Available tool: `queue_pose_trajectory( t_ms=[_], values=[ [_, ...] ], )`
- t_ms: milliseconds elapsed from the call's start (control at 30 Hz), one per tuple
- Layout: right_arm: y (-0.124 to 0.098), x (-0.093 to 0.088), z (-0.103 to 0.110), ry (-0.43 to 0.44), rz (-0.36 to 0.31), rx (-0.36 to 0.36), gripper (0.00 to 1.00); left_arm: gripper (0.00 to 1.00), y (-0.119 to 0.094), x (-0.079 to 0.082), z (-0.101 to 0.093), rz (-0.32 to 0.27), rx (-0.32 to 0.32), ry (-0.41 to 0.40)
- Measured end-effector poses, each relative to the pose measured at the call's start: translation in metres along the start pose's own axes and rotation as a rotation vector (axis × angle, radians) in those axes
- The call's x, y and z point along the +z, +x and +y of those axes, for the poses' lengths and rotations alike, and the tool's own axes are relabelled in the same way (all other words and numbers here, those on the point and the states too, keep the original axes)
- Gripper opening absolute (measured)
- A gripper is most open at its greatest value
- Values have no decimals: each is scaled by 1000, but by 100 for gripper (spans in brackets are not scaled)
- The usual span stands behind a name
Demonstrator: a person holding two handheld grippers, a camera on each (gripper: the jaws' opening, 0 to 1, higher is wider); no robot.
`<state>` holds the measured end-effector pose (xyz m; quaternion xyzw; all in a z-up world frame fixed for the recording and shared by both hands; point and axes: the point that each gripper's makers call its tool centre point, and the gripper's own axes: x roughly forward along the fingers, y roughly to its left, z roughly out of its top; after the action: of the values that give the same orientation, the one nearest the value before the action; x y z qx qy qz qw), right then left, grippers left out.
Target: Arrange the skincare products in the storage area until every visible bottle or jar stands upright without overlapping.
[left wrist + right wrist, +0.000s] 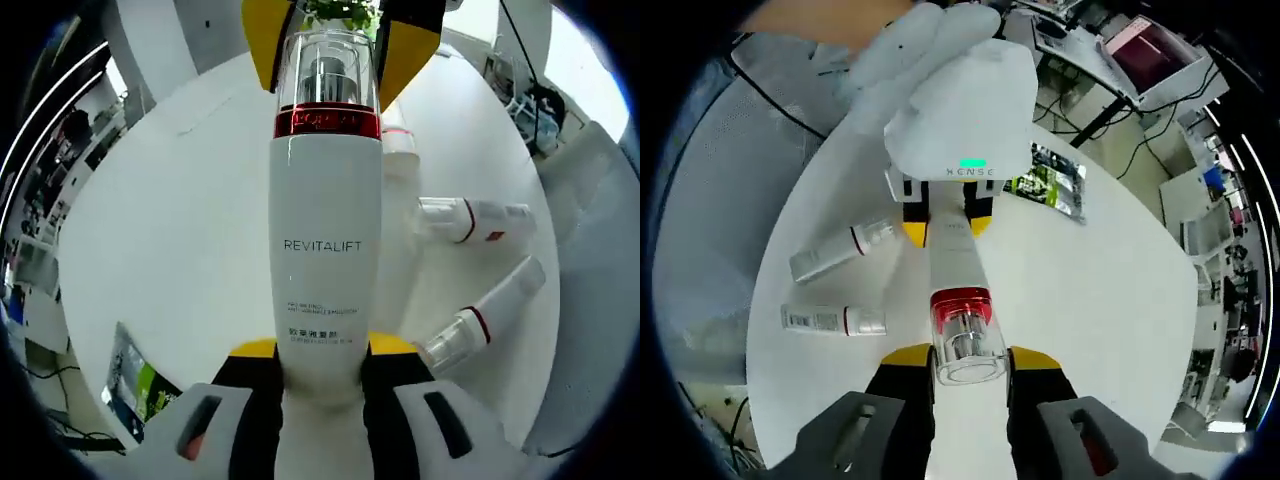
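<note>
Held between both claws above the white counter [1110,300], the Revitalift bottle [324,230] – left claw [322,352] clamps its base, right claw [970,358] its clear cap – looks rigid, glossy, slippery; the white body seems the safer hold.

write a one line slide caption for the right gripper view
Both grippers clamp a white Revitalift bottle end to end above a round white table, two small bottles lying at left.
</note>
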<state>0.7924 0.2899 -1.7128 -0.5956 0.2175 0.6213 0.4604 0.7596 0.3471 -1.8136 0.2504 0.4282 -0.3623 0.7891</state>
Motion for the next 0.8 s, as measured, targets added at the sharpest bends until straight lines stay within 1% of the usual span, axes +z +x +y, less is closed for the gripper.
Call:
queue_pose_trajectory(
  t_ms=[67, 200, 367, 467, 567, 633, 800],
  values=[
    [-4, 6, -1, -5, -7, 2, 22, 27, 0, 0, 1, -16, 1, -12],
    [-13, 23, -2, -15, -56, 3, 22, 27, 0, -1, 1, -49, 5, -40],
    [-14, 35, -3, -35, -60, -2, 22, 27, 0, -1, 0, -74, 5, -61],
    [-18, 44, -4, -34, -90, -4, 22, 27, 0, -1, 0, -91, 2, -75],
    [-18, 47, -4, -40, -95, -8, 22, 27, 0, -1, 0, -104, 0, -83],
    [-18, 50, -5, -37, -111, -11, 22, 27, 0, -1, 0, -110, -1, -88],
    [-19, 53, -3, -50, -116, -17, 22, 27, 0, -1, 0, -132, -7, -91]
  ],
)
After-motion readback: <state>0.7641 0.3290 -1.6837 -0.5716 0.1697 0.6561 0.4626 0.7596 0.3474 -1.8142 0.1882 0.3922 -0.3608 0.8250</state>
